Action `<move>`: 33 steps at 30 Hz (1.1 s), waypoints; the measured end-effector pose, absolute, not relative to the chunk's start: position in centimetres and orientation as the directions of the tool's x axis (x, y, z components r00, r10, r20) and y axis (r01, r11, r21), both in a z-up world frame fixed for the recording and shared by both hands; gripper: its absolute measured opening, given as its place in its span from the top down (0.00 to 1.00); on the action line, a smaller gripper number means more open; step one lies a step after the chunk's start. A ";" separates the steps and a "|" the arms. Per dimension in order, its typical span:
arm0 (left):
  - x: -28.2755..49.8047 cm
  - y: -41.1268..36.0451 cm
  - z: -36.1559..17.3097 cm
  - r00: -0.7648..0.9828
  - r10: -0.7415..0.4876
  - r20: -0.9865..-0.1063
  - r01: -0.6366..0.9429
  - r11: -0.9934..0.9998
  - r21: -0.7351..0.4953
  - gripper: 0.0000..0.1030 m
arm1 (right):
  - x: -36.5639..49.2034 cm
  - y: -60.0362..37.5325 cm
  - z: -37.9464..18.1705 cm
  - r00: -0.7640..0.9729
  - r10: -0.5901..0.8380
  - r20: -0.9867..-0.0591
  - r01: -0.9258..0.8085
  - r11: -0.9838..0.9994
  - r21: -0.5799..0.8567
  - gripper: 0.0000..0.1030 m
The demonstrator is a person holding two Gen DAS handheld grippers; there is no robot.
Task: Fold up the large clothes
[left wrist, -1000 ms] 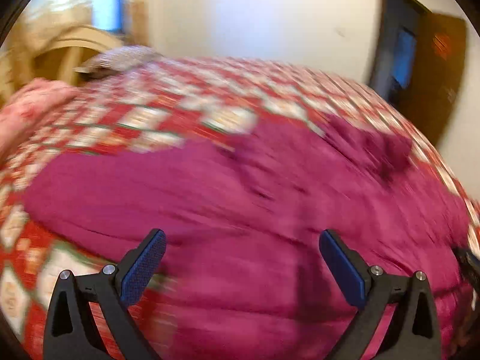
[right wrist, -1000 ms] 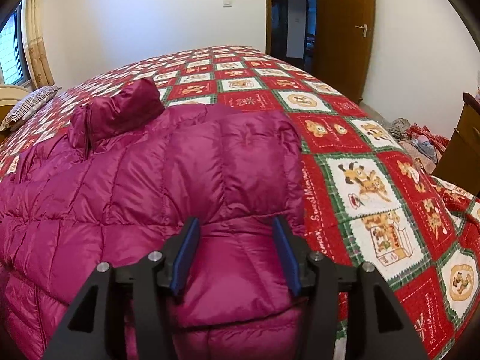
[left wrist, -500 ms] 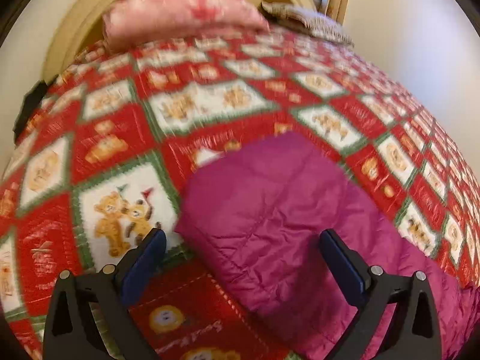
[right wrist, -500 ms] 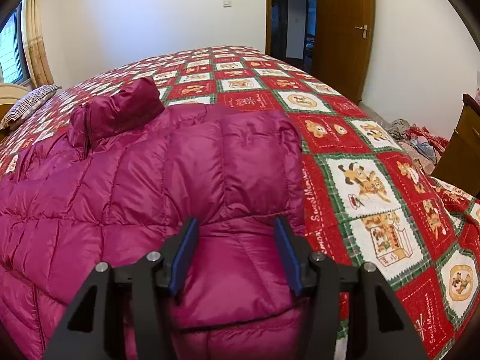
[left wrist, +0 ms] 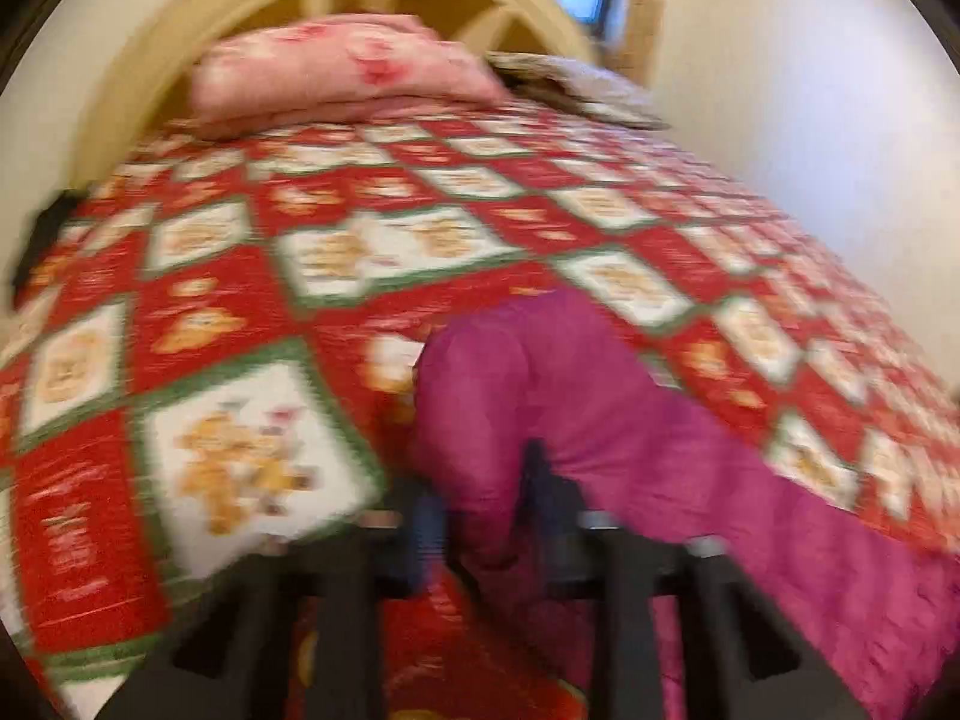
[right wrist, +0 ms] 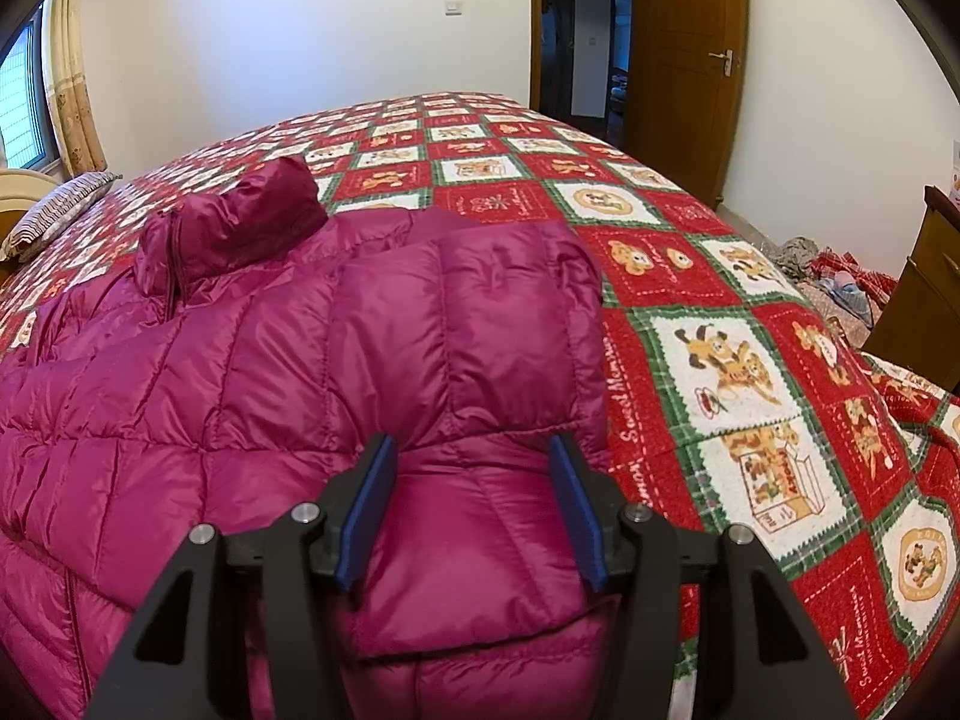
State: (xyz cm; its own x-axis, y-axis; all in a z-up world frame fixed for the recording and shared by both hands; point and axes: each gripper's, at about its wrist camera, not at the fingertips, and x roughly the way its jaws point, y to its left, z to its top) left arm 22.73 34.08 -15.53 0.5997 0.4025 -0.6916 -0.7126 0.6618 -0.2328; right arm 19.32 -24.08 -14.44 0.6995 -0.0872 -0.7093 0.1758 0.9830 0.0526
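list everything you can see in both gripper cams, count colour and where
down jacket: 1, magenta, spread on the bed; one sleeve reaches toward the headboard
quilt: 1, red, green and white cartoon squares, covers the bed
folded blanket: 1, pink, at the headboard
striped pillow: 1, brown and white, beside the headboard
headboard: 1, cream, behind the blanket
door: 1, brown, open, far wall
clothes pile: 1, mixed colours, floor right of the bed
left gripper: 1, black, closing on the sleeve end, blurred
right gripper: 1, black with blue pads, jaws around the jacket's folded edge
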 end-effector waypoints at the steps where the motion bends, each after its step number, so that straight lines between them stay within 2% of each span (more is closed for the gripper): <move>1: 22.8 33.8 -15.2 0.617 0.392 -0.683 -0.695 0.678 -0.239 0.85 | 19.3 -24.1 -14.4 0.699 -0.087 -0.709 0.176 0.983 0.053 0.45; 5: 23.9 30.8 -12.7 0.668 0.402 -0.626 -0.622 0.764 -0.174 0.86 | 19.3 -24.1 -14.4 0.700 -0.088 -0.708 0.178 0.982 0.055 0.45; 8: 24.3 26.8 -10.0 0.760 0.341 -0.553 -0.509 0.842 -0.180 0.86 | 19.3 -24.1 -14.4 0.701 -0.087 -0.708 0.179 0.982 0.056 0.45; 13: 24.4 15.7 -5.8 0.893 0.160 -0.420 -0.219 0.971 -0.095 0.86 | 19.3 -24.1 -14.4 0.701 -0.089 -0.708 0.180 0.982 0.055 0.45; 19: 22.9 3.3 -4.6 0.927 -0.085 -0.366 0.093 0.996 0.004 0.86 | 19.3 -24.1 -14.4 0.701 -0.089 -0.707 0.181 0.982 0.056 0.45; 22: 22.2 -2.2 -5.7 0.907 -0.183 -0.379 0.215 0.976 0.042 0.86 | 19.3 -24.1 -14.4 0.701 -0.090 -0.707 0.182 0.982 0.056 0.45; 24: 22.2 -4.8 -7.1 0.885 -0.208 -0.417 0.256 0.965 0.063 0.86 | 19.3 -24.1 -14.4 0.702 -0.090 -0.707 0.182 0.982 0.056 0.45; 26: 22.5 -7.3 -9.5 0.830 -0.233 -0.506 0.301 0.952 0.056 0.82 | 19.3 -24.1 -14.4 0.701 -0.089 -0.707 0.182 0.982 0.056 0.45; 28: 23.1 -9.4 -11.9 0.751 -0.259 -0.607 0.352 0.935 0.035 0.74 | 19.3 -24.1 -14.4 0.702 -0.090 -0.707 0.182 0.982 0.057 0.45; 30: 23.5 -10.5 -13.8 0.691 -0.228 -0.686 0.369 0.927 0.063 0.59 | 19.3 -24.1 -14.5 0.702 -0.089 -0.706 0.182 0.982 0.057 0.45; 31: 23.6 -10.8 -13.9 0.688 -0.214 -0.694 0.367 0.927 0.078 0.57 | 19.2 -24.1 -14.5 0.702 -0.088 -0.707 0.182 0.982 0.058 0.45; 33: 23.4 -10.9 -13.7 0.681 -0.230 -0.695 0.378 0.923 0.065 0.39 | 19.2 -24.2 -14.4 0.702 -0.088 -0.707 0.184 0.981 0.060 0.45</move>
